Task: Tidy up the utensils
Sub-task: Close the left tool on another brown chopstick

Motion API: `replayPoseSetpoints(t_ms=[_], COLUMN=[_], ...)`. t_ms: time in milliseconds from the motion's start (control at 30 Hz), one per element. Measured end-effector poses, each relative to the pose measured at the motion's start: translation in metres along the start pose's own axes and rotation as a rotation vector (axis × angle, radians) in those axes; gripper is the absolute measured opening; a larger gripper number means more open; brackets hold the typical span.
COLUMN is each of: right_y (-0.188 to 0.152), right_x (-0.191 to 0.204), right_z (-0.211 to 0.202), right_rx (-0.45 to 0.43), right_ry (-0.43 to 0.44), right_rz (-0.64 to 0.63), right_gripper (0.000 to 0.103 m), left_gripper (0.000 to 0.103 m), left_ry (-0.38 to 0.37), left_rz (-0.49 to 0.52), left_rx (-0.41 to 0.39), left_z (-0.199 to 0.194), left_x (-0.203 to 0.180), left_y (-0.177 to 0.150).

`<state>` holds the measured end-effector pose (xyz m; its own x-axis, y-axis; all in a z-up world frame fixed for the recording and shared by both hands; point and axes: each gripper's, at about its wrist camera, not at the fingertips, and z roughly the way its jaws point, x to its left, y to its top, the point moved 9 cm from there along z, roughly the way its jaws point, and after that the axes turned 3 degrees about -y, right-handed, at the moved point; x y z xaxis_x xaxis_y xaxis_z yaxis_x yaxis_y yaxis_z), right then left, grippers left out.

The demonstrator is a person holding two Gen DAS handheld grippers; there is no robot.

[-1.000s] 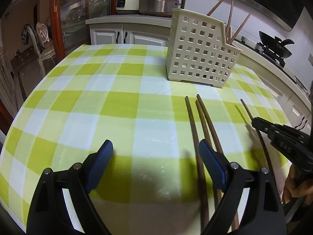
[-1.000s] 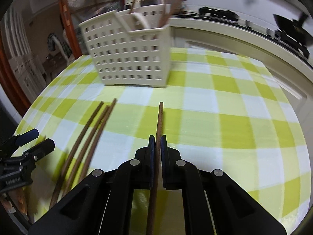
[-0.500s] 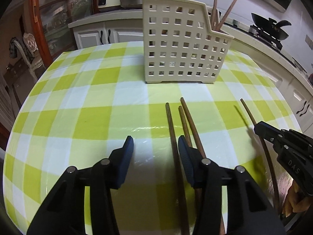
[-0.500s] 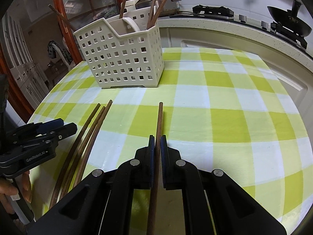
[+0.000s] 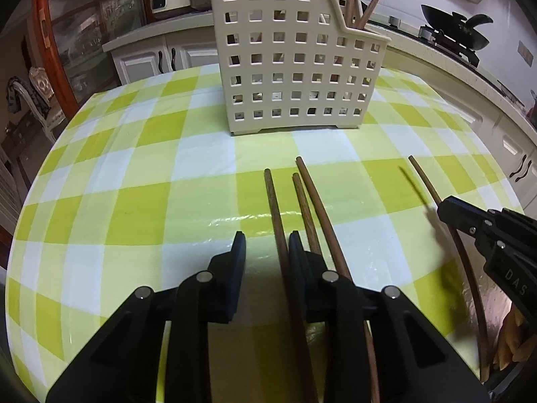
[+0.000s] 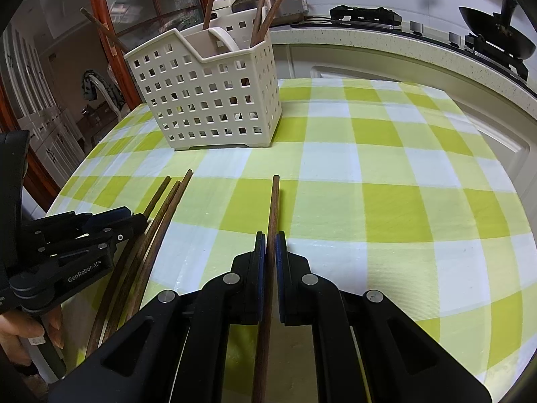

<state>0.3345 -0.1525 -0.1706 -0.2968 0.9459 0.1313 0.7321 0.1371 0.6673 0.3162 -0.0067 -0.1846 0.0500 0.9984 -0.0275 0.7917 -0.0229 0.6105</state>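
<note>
Right tool [image 6: 271, 245]: clamped on one chopstick [image 6: 273, 208], lower centre, aimed toward the basket [image 6: 214, 100] for loading. Left tool [image 5: 266, 245]: jaws closing round the leftmost chopstick [image 5: 273, 201] of three on the table [image 5: 134, 181], not yet pinching

Wooden chopsticks [image 5: 277, 221], glossy tablecloth [image 5: 134, 181]

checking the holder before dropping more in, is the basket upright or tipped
Upright. The basket stands flat on the tablecloth, and chopsticks stick up out of its open top.
</note>
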Motion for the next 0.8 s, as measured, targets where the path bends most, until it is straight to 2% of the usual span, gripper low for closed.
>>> replayPoseSetpoints(t_ms=[133, 633, 733, 800], right_y=[-0.0007, -0.0022, -0.0024, -0.0027], right_x=[-0.0005, 0.0014, 0.0017, 0.0016], right_z=[0.0010, 0.0048, 0.0060, 0.0070], right_rx=[0.005, 0.025, 0.030, 0.034], right_ry=[-0.001, -0.026, -0.030, -0.032], right_rz=[0.003, -0.014, -0.018, -0.019], right_gripper=[0.007, 0.007, 0.006, 0.006], left_gripper=[0.023, 0.023, 0.022, 0.018], left_ry=[0.005, 0.009, 0.012, -0.001], left_rz=[0.012, -0.005, 0.016, 0.016], left_rx=[-0.007, -0.006, -0.011, -0.018], left_z=[-0.0002, -0.0008, -0.0014, -0.0018], left_x=[-0.0015, -0.0011, -0.0015, -0.0017], left_y=[0.0000, -0.0001, -0.0002, 0.0002])
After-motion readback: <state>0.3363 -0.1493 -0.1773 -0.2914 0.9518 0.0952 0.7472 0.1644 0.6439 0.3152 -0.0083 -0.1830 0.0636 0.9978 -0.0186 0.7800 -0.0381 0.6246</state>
